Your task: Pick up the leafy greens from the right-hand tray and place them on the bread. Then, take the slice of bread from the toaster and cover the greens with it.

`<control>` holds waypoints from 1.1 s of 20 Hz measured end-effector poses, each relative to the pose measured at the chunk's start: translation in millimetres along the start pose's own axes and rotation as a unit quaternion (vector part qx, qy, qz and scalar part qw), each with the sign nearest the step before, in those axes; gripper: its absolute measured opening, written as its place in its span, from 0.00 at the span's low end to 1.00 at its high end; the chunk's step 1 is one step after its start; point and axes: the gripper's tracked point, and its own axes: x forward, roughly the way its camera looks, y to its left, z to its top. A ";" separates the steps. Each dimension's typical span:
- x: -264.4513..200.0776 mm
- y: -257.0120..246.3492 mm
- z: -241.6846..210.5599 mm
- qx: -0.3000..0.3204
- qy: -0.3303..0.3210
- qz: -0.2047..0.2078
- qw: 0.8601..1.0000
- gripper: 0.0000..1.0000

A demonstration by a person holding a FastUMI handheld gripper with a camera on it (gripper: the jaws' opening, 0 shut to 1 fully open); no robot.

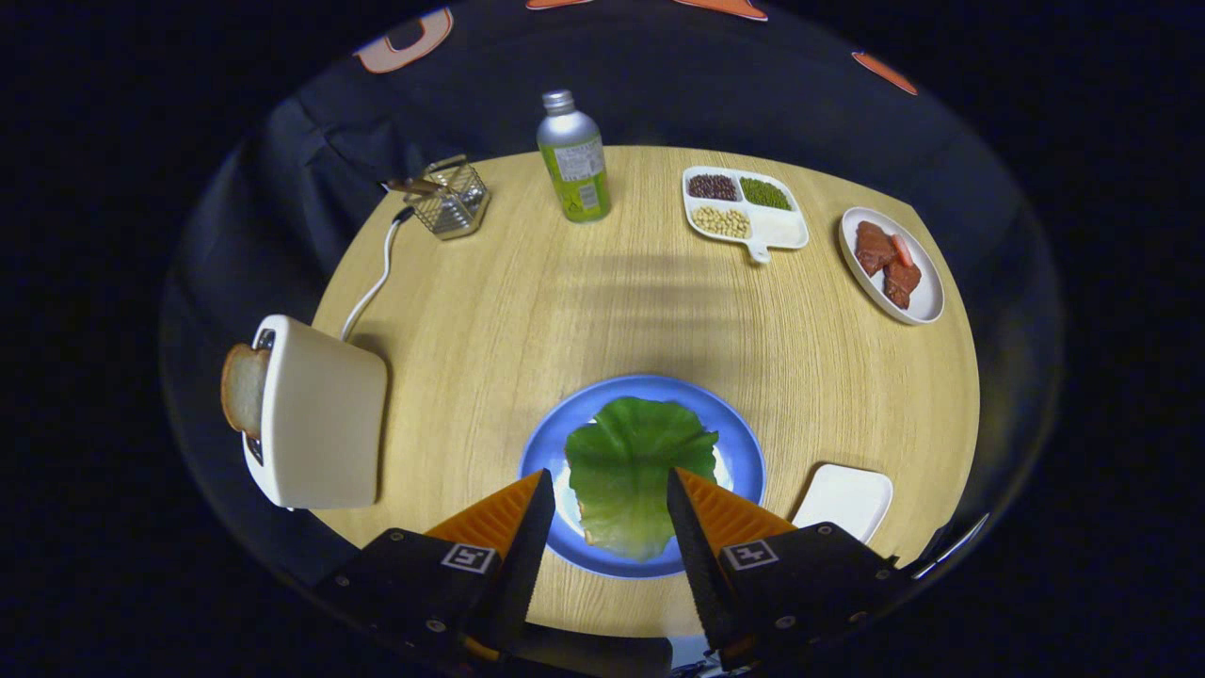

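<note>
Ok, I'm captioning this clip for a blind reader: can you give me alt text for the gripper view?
A green lettuce leaf lies on bread on a blue plate, between the open claw fingers, which hold nothing. A slice of bread sticks out of the white toaster to the left on the round wooden table.

Three plates [555, 452], one toaster [325, 414], one bottle [574, 160]

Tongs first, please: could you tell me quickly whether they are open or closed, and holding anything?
Tongs: open, holding nothing; the fingers stand apart on either side of the leafy greens lying on the blue plate.
</note>
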 end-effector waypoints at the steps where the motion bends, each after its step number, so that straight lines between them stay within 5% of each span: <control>1: -11.3 12.7 8.4 -0.006 -0.009 0.007 1.000 0.76; 10: -77.9 183.4 34.5 -0.050 -0.007 0.118 0.992 0.94; 22: -40.0 301.8 37.7 -0.077 0.065 0.110 0.989 0.91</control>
